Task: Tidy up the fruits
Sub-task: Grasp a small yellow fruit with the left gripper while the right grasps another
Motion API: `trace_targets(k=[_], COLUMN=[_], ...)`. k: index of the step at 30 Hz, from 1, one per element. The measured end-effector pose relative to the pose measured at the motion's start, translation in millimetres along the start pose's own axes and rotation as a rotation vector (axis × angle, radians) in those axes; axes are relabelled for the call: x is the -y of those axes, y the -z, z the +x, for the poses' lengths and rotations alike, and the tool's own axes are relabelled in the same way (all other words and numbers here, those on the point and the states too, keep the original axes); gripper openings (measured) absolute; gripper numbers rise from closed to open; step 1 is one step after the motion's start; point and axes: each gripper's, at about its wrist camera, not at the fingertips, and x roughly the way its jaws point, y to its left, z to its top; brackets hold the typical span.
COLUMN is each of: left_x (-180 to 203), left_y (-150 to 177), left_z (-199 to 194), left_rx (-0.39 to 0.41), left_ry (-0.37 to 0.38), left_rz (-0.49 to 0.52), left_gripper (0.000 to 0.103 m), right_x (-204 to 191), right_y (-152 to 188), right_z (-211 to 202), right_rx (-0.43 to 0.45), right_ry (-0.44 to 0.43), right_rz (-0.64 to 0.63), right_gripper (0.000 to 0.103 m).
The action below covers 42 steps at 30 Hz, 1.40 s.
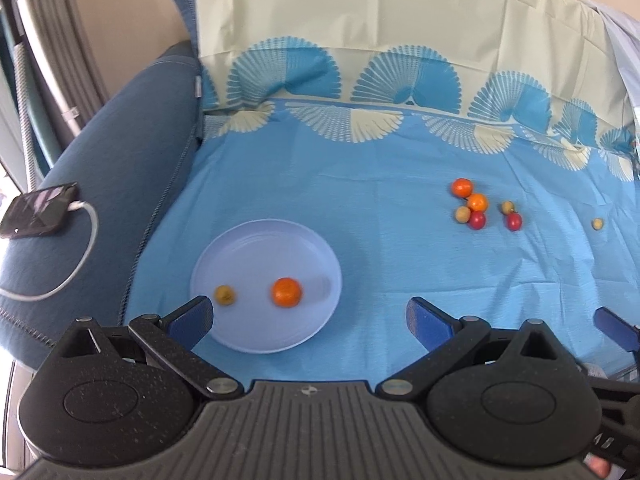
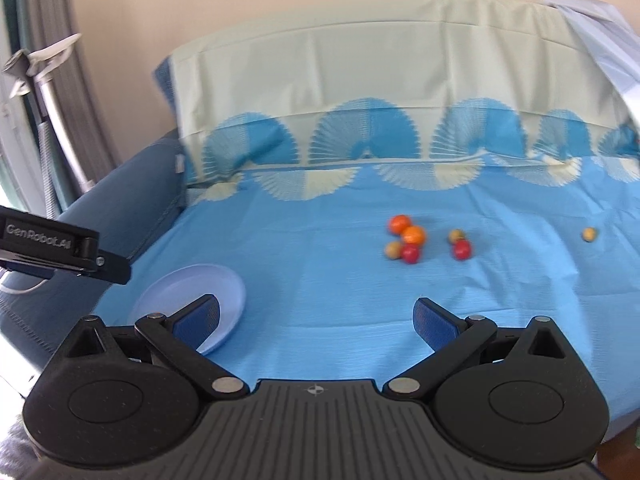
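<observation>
A pale blue plate (image 1: 280, 248) lies on the blue sheet at the left and holds an orange (image 1: 286, 292) and a small brownish fruit (image 1: 225, 294). My left gripper (image 1: 308, 318) hangs open just over the plate's near edge with nothing between its fingers. Farther right lies a cluster of oranges, red and tan fruits (image 1: 470, 205), then a red-and-tan pair (image 1: 512, 216) and a lone tan fruit (image 1: 597, 223). My right gripper (image 2: 316, 316) is open and empty, well short of the cluster (image 2: 405, 240), with the plate (image 2: 200, 284) at its left.
The patterned blue sheet (image 1: 360, 220) covers a sofa seat and its backrest. On the dark blue armrest (image 1: 100, 152) at the left rests a phone (image 1: 38, 210) with a white cable. A wall and a metal stand are behind on the left.
</observation>
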Motion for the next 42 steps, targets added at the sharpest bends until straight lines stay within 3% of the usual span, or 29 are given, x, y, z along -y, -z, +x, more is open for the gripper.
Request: trace_targets(k=[6,16,21,28,32,36,40,42], left_x=[33,109,162,198,202,203,205,209], left_y=[-20,-72,-98,-116,-123,-130,-135,-132], left_z=[38,142,215,293,316,333,348,348], left_rx=[-0.039,-0.124,-0.184,-0.263,-0.273,-0.27,-0.335,-0.327], left_ry=[0.043,0.118,0.184,0.23,0.189,0.161,0.212,0.223], left_rz=[0.016,0.062,0.161,0.18,0.185,0.183,0.118,0.117], left_gripper=[0.103,0.103,0.103,0.103,0.103,0.103,0.103,0.103], right_x=[48,146,213,335,381,401,409,412], right_y=[-5,-16,-28,-43,-42,-37,-35,-34], right_z=[11,62,100,165,198,220,241,250], right_rx=[0.023,0.022,0.042,0.028,-0.006,-0.011,-0.035,-0.044], right_ry=[0.113,0.297,0.401,0.575,0.606,0.605,0.603,0.605], right_rz=[0.051,0.133,0.183,0.305,0.363,0.357,0.332,0.323], right_gripper=[0.102,0.102,0.102,0.102,0.102,0.102,0.102,0.102])
